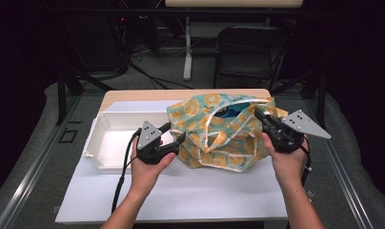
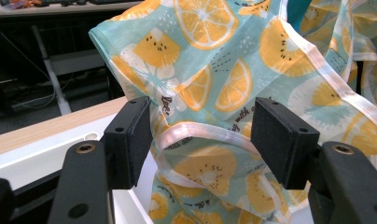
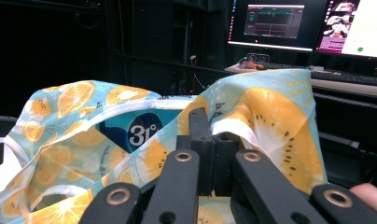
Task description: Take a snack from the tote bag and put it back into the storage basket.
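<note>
The bag [image 1: 224,131] stands just right of the tub [image 1: 109,138]. Left gripper [image 1: 175,138] is spread at the bag's near-left side; right gripper [image 1: 263,117] pinches its rim. Right gripper view shows a blue pack [image 3: 140,128], probably, inside.

You are working at a table [image 1: 133,98] with a light wooden top, most of it covered by a white sheet [image 1: 181,195] that reaches to your near edge. On that sheet sits a white plastic bin [image 1: 109,143], open at the top and shallow. Take the bin as your landmark: the fruit-print cloth bag [image 1: 224,138] stands just beside its right end, touching it or nearly so. Beyond the bin's far wall a strip of bare wood shows. In front of the bin the sheet lies flat.
</note>
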The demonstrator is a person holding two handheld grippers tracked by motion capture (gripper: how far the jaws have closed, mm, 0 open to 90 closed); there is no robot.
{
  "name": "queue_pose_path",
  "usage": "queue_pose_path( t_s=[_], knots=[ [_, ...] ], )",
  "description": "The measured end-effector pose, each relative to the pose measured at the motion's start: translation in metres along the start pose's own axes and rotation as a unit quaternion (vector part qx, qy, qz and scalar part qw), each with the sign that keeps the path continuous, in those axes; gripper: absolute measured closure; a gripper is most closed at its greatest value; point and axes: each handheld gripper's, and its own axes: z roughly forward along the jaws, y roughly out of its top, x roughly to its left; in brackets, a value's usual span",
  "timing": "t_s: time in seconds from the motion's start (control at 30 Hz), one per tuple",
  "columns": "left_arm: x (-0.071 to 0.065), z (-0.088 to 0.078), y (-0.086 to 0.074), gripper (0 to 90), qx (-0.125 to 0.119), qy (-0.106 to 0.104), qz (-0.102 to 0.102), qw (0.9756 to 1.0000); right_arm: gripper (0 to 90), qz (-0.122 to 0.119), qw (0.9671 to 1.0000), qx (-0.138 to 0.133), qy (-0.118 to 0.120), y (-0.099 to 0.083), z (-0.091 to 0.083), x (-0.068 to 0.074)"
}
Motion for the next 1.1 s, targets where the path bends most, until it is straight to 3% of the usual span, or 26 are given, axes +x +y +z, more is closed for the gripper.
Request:
queue_pose_path(
  t_s=[0.4, 0.63, 1.1],
  knots=[
    [-0.008, -0.006, 0.009, 40.1, -0.022, 0.013, 0.018, 0.9995, 90.0, -0.001, 1.0, 0.005, -0.004, 0.004, 0.007, -0.006],
    [-0.018, 0.0, 0.011, 39.6, -0.025, -0.008, 0.018, 0.9995, 90.0, -0.004, 0.9999, 0.009, 0.003, 0.003, 0.01, 0.0],
    [-0.028, 0.002, 0.01, 38.7, -0.026, -0.024, 0.021, 0.9992, 90.0, -0.011, 0.9999, 0.009, 0.005, 0.005, 0.014, 0.003]
  ],
)
